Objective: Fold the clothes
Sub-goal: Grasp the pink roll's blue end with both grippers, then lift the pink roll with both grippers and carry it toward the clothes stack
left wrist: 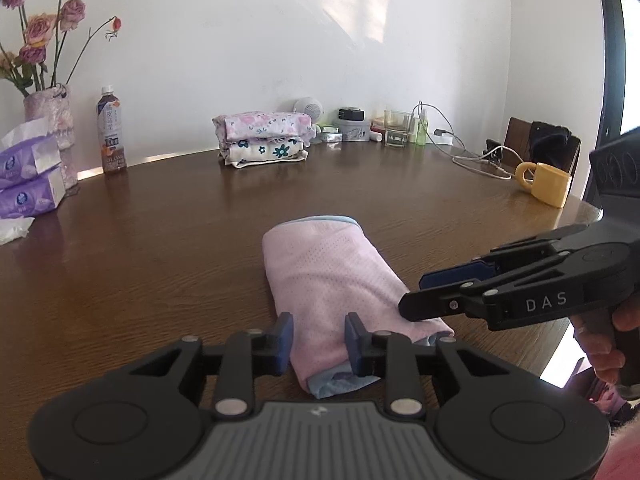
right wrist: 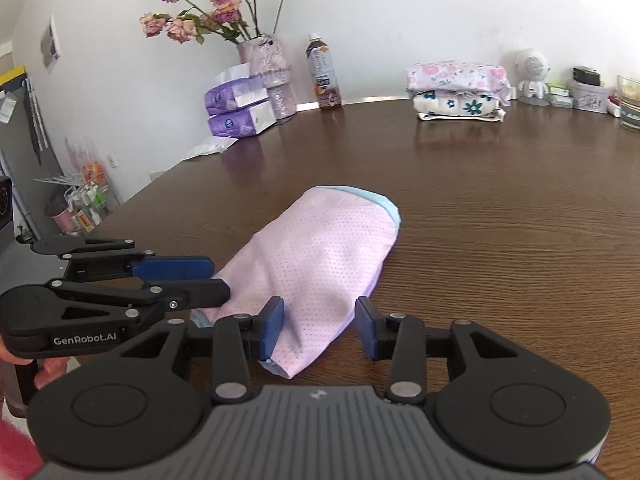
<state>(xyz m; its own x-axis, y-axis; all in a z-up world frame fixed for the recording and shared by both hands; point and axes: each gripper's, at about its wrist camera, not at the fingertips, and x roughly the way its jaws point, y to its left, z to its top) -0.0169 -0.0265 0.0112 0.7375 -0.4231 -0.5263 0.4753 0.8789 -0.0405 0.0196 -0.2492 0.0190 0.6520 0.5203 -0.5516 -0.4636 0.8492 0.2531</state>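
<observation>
While the brown wooden table point(left wrist: 160, 240) spreads wide ahead of both grippers, the pink garment point(left wrist: 328, 280) lies on it as a compact folded bundle, its near end between the left gripper's point(left wrist: 319, 344) spread fingers and its near right corner at the right gripper point(right wrist: 319, 330), whose jaws also stand apart, gripping nothing. Far ahead, by the wall, sits a stack of folded floral clothes point(left wrist: 262, 140). Such a bundle suits either a last fold to come or a lift onto that stack. Either way, I judge both pads should close on every layer at once, low and level, lest the blue lining point(left wrist: 340, 382) slip out.
</observation>
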